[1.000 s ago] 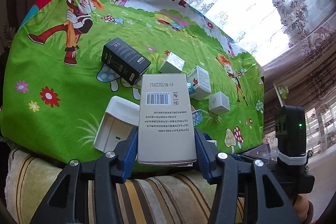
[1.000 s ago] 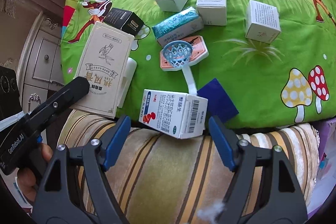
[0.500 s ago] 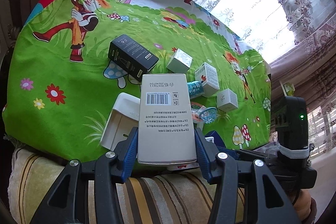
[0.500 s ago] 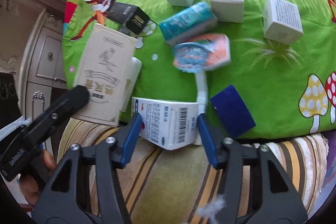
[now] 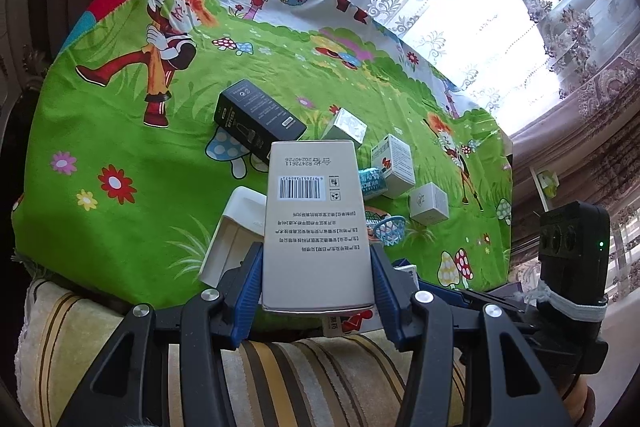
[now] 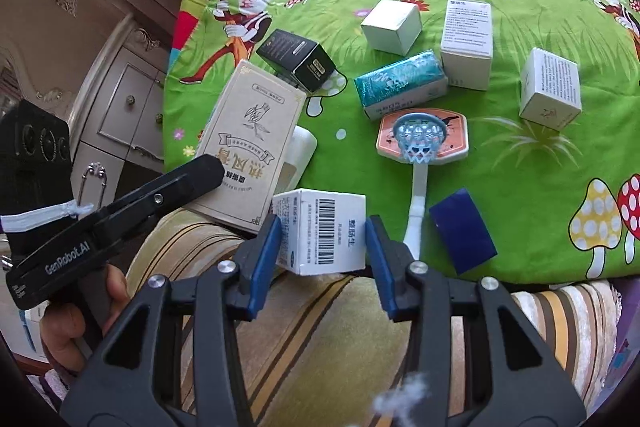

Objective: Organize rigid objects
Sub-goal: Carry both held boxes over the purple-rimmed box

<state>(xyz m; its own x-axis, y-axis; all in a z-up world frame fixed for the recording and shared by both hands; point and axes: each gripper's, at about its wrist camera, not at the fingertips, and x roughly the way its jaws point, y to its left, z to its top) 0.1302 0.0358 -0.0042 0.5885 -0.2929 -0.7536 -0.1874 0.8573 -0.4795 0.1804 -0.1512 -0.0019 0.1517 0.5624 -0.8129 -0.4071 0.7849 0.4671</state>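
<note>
My left gripper [image 5: 316, 275] is shut on a tall beige box [image 5: 316, 227] with a barcode, held above the near edge of the green cartoon cloth [image 5: 120, 131]. The same beige box [image 6: 252, 143] shows in the right wrist view, with the left gripper body [image 6: 120, 219] beside it. My right gripper [image 6: 322, 239] is shut on a white medicine box [image 6: 322, 235] with a barcode, at the cloth's near edge over the striped cushion [image 6: 320, 327].
On the cloth lie a black box [image 6: 298, 61], a teal packet [image 6: 400, 83], three white boxes [image 6: 394, 25] [image 6: 468, 43] [image 6: 552, 89], a toy basketball hoop [image 6: 420, 139], a blue card [image 6: 462, 235] and a white tray [image 5: 236, 239]. A dresser [image 6: 120, 107] stands left.
My right gripper closed on the white medicine box and turned it barcode-up. The left gripper kept its hold on the beige box and rose slightly, with the cloth objects sliding away.
</note>
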